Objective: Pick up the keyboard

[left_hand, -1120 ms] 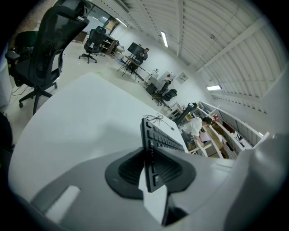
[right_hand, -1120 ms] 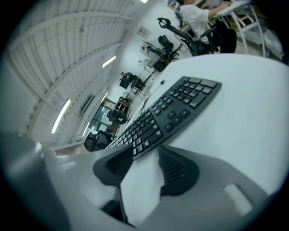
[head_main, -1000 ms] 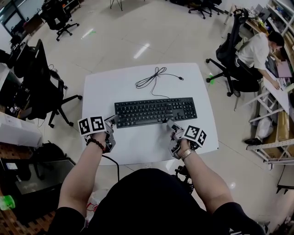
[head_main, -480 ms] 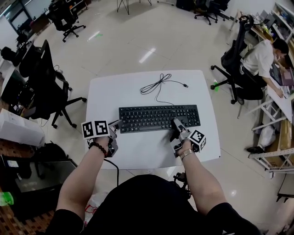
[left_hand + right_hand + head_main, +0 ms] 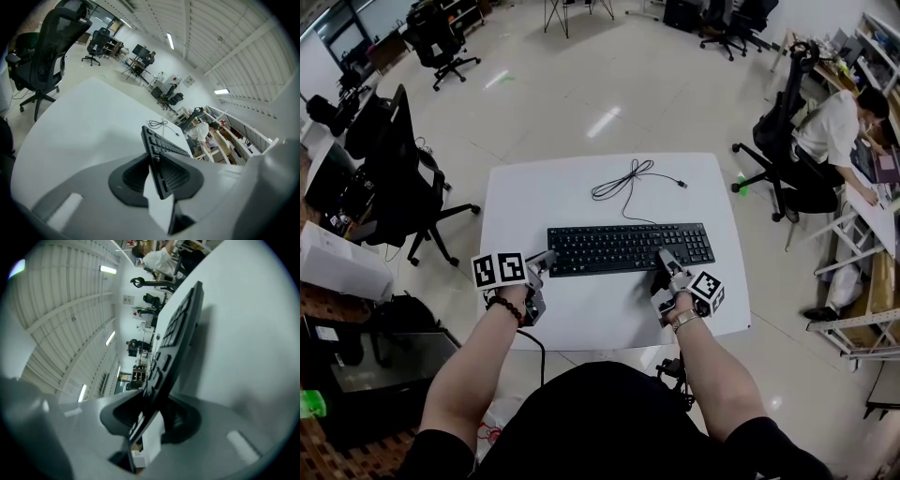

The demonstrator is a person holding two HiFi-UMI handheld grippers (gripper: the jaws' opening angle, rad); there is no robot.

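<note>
A black keyboard (image 5: 630, 248) lies flat across the middle of the white table (image 5: 525, 192), and its black cable (image 5: 628, 178) is coiled behind it. My left gripper (image 5: 546, 262) is at the keyboard's near left corner. In the left gripper view the keyboard's edge (image 5: 161, 145) sits between the pads of that gripper (image 5: 157, 176), which press on it while the jaws ease open a little. My right gripper (image 5: 664, 259) straddles the front edge right of centre. There the keyboard (image 5: 178, 333) runs between the jaws of the right gripper (image 5: 150, 420), which are closing, with a gap still showing.
A black office chair (image 5: 403, 178) stands left of the table. On the right a person (image 5: 830, 122) sits at a desk beside another chair (image 5: 778, 112). The table's front edge is just below both grippers.
My right gripper slid forward onto the keyboard's front edge, rolled, and narrowed its jaws around it. The left gripper stayed at the left corner.
</note>
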